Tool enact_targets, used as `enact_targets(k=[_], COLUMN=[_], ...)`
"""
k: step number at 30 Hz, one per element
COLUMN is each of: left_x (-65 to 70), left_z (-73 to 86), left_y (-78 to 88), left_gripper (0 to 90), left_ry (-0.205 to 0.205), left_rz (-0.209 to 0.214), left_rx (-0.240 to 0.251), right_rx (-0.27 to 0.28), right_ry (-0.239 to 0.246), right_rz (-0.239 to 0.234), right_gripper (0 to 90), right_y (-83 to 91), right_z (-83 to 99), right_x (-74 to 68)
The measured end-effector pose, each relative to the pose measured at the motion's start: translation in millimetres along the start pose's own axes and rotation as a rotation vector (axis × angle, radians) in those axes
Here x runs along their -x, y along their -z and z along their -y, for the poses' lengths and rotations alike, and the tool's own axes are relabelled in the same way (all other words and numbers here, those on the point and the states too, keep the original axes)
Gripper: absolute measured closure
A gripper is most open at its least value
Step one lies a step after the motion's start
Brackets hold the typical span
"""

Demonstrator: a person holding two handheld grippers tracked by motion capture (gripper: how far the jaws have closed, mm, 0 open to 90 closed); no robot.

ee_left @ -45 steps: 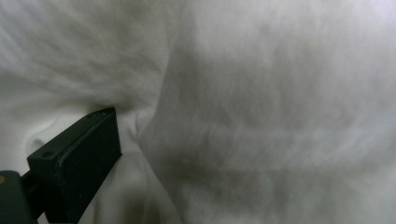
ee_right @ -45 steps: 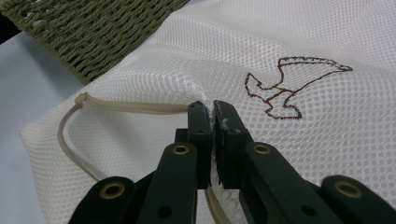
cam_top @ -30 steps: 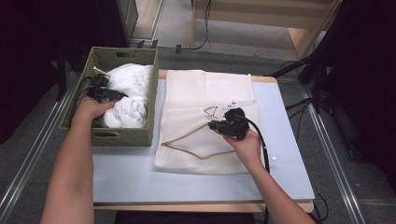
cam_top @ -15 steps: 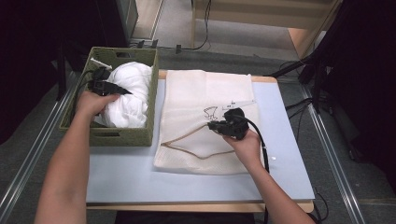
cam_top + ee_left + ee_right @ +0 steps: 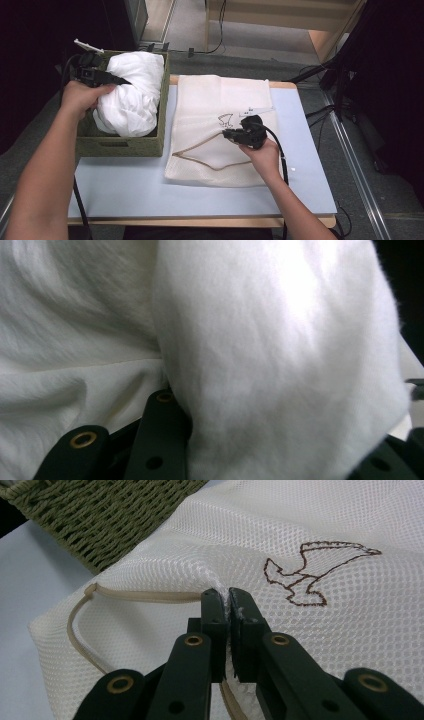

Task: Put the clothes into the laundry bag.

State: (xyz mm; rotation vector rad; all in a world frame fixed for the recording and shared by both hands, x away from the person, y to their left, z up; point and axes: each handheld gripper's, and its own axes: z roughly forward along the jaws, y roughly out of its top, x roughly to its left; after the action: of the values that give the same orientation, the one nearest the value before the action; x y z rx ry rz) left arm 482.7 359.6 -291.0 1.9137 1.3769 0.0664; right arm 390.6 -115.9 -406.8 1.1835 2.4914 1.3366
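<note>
Here the left gripper (image 5: 117, 80) is clamped on the white cloth (image 5: 131, 95); its jaws have just been closing, and in the left gripper view a thick fold of the cloth (image 5: 280, 365) sits between the 2 black jaws and bulges over them. In the high view the left hand (image 5: 82, 95) holds this gripper at the left edge of the green basket (image 5: 120, 145), and the cloth is bunched into a big bundle that stands higher than the basket rim. The basket is on the left part of the table (image 5: 125, 190), just beside the mesh bag (image 5: 220, 95). The right gripper (image 5: 227, 133) has its jaws together on a small pinch of the mesh bag (image 5: 320, 525); in the right gripper view the white net is pulled up into a little peak between the 2 tips. Just beside this pinch runs the beige cord (image 5: 145, 596) of the bag's opening, and on the other side is a brown stitched bird (image 5: 312, 572). The bag lies flat in the middle of the table, with the cord (image 5: 210, 162) making a loop near its front edge. The right hand (image 5: 262, 155) rests on the bag behind the gripper. The woven wall of the basket (image 5: 115, 515) is seen beyond the bag's corner.
</note>
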Motion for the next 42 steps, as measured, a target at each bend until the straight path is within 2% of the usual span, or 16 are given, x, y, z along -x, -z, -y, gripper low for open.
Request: enact_targets(k=[2, 5, 11, 15, 19, 22, 23, 26, 29, 35, 36, 37, 38, 39, 40, 42], left_x=[8.7, 16.5, 31.4, 50.1, 63.8, 75.9, 75.9, 90.6, 99.5, 126.3, 126.3, 135.2, 135.2, 142.9, 142.9, 153.4], left_z=[-4.6, -6.8, -8.6, -9.3, -9.0, -8.8, -8.8, -8.0, -6.8, -3.2, -3.2, -2.3, -2.3, -1.2, -1.2, 1.9], left_y=[16.4, 31.2, 50.3, 66.4, 78.1, 84.9, 84.9, 90.8, 92.8, 97.2, 97.2, 98.7, 98.7, 100.0, 100.0, 101.1], left_gripper=[65.9, 65.9, 66.0, 65.9, 65.9, 65.9, 65.8, 65.7, 65.7, 65.6, 65.6, 65.6, 65.5, 65.5, 65.5, 65.5], left_ry=[-0.014, -0.026, -0.057, -0.105, -0.123, -0.152, -0.152, -0.165, -0.183, -0.224, -0.224, -0.238, -0.238, -0.253, -0.253, -0.266], left_rz=[0.015, 0.032, 0.047, 0.057, 0.082, 0.101, 0.101, 0.130, 0.137, 0.211, 0.211, 0.232, 0.232, 0.247, 0.247, 0.265], left_rx=[0.004, 0.018, 0.014, 0.015, 0.027, 0.027, 0.027, 0.028, 0.025, 0.032, 0.032, 0.036, 0.036, 0.036, 0.036, 0.034], right_rx=[0.003, 0.009, 0.012, 0.016, 0.021, 0.021, 0.021, 0.026, 0.027, 0.024, 0.024, 0.024, 0.024, 0.026, 0.026, 0.029], right_ry=[0.000, 0.001, -0.002, -0.011, -0.014, -0.014, -0.014, -0.016, -0.015, -0.017, -0.017, -0.018, -0.018, -0.017, -0.017, -0.020], right_rz=[0.000, -0.002, -0.001, -0.007, -0.007, -0.004, -0.004, -0.008, -0.007, -0.005, -0.005, -0.005, -0.005, -0.004, -0.004, -0.004], right_gripper=[87.4, 87.4, 87.5, 87.5, 87.5, 87.5, 87.5, 87.5, 87.5, 87.5, 87.5, 87.5, 87.5, 87.5, 87.5, 87.5], right_y=[0.6, 1.4, 2.7, 3.6, 4.1, 4.6, 4.6, 5.7, 6.1, 6.7, 6.7, 6.9, 6.9, 7.3, 7.3, 7.8], right_z=[-0.2, -0.6, -1.2, -1.6, -2.2, -2.8, -2.8, -3.1, -3.2, -3.8, -3.8, -3.8, -3.8, -4.0, -4.0, -4.3], right_x=[-0.1, 0.1, 0.4, 1.2, 1.2, 1.1, 1.1, 1.7, 1.7, 1.2, 1.2, 0.9, 0.9, 0.8, 0.8, 0.8])
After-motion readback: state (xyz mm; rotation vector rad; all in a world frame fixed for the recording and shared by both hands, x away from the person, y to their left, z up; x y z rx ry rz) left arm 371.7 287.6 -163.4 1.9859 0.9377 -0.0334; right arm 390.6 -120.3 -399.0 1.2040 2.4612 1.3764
